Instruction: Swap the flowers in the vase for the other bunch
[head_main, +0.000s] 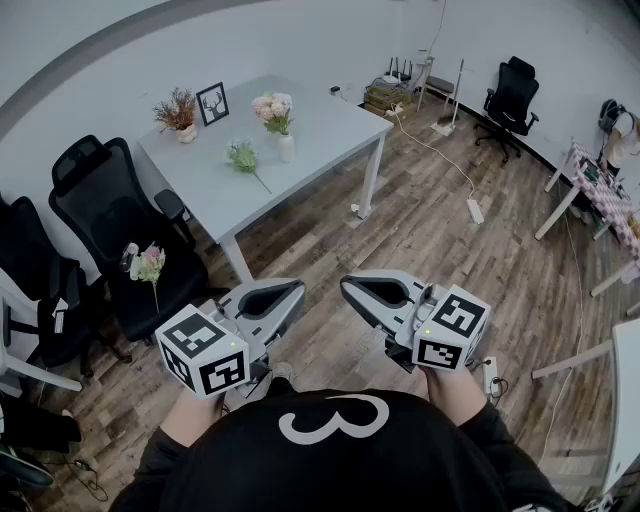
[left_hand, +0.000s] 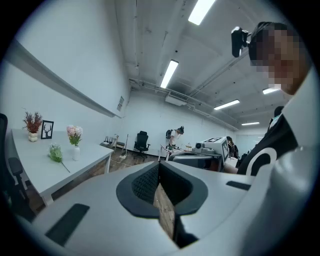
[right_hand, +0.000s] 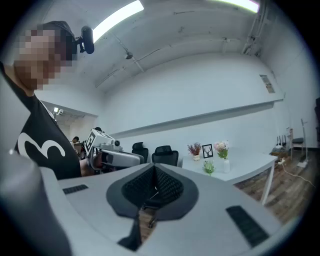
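The left gripper (head_main: 292, 292) and the right gripper (head_main: 350, 290) are held side by side in front of the body, roughly level. Each has its jaws pressed together with nothing between them. Nothing of the task is within reach: the worktop (head_main: 330, 125) stands well apart, across a stretch of wooden floor. The step in hand is judged to be the approach, and the swap itself is not yet begun.

The vase (head_main: 286, 148) stands upright on the worktop with the pink flowers (head_main: 272, 108) in it. A green bunch (head_main: 242, 157) lies flat just beside it, its stem pointing towards the near edge. A pink bunch (head_main: 150, 265) lies on the seat of a black chair (head_main: 110, 215) at the left. Which of the two is meant as the replacement cannot be told.

The jaws should be opened before the stems are reached. The vase looks slim and probably light, so it is best steadied by one gripper while the stems are gripped low and drawn straight up by the other.

A dried plant (head_main: 178, 110) and a picture frame (head_main: 212, 103) are set further back on the worktop, apart from the vase. The black chair crowds the near left corner of the worktop, and a cable (head_main: 440, 150) with a power strip (head_main: 475, 211) lies across the floor to the right, to be stepped around
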